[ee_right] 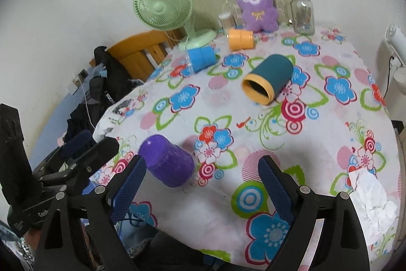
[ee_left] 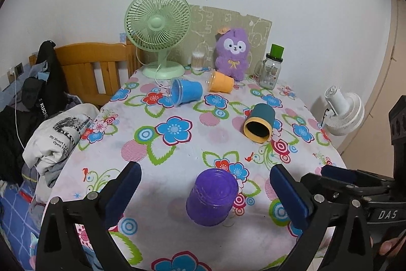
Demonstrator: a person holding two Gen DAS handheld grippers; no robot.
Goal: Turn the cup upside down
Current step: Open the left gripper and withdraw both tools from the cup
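A purple cup (ee_left: 212, 197) stands upside down on the floral tablecloth (ee_left: 182, 154), between my left gripper's open fingers; it also shows in the right wrist view (ee_right: 166, 160). My left gripper (ee_left: 205, 192) is open and empty around it, not touching. My right gripper (ee_right: 201, 184) is open and empty, just right of the purple cup. A teal cup with a yellow rim (ee_left: 259, 126) (ee_right: 267, 81) lies on its side mid-table. A blue cup (ee_left: 186, 91) (ee_right: 201, 58) and an orange cup (ee_left: 220, 84) (ee_right: 240, 39) lie on their sides farther back.
A green fan (ee_left: 158, 29), a purple plush toy (ee_left: 232, 52), a glass jar with green lid (ee_left: 271, 69) and a cotton-swab tub (ee_left: 198, 60) stand at the back. Clothes (ee_left: 58, 136) and a wooden bedframe (ee_left: 91, 62) are left. A white fan (ee_left: 342, 113) is right. Crumpled paper (ee_right: 373, 205) lies near the front right edge.
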